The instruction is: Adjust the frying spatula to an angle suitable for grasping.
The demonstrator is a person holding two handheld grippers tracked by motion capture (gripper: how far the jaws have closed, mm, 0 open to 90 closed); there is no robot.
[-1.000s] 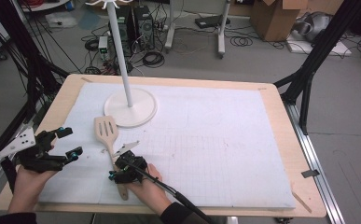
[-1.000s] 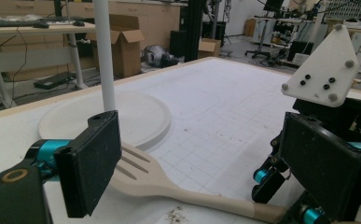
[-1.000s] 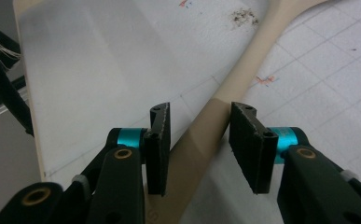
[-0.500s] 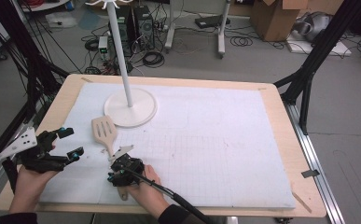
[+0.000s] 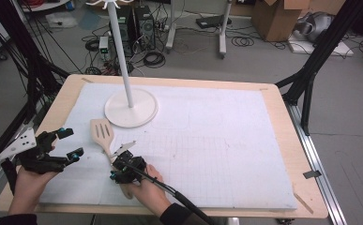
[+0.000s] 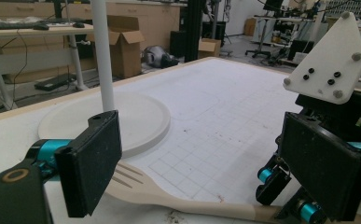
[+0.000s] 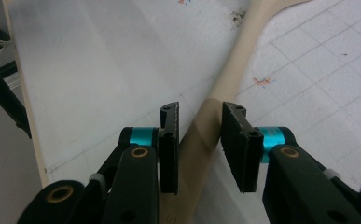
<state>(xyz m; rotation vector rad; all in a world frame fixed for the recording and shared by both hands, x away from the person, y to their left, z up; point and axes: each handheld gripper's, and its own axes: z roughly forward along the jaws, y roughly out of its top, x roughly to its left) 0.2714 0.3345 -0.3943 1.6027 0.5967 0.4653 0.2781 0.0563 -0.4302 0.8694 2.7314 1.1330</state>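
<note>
1. The spatula (image 5: 105,139) lies flat on the white mat (image 5: 226,140), near the front left, just by the round base of the stand (image 5: 131,108). Lying flat with its handle toward the person, it is easy to grab.
2. The right gripper (image 7: 200,140) sits over the handle. Its jaws have just been closing, one on each side of the handle. I cannot tell if they press it yet.
3. The left gripper (image 5: 57,147) waits beside the spatula, jaws spread wide, holding nothing.
4. The spatula is pale wood. It has a wide head with slots and a long thin handle.
</note>
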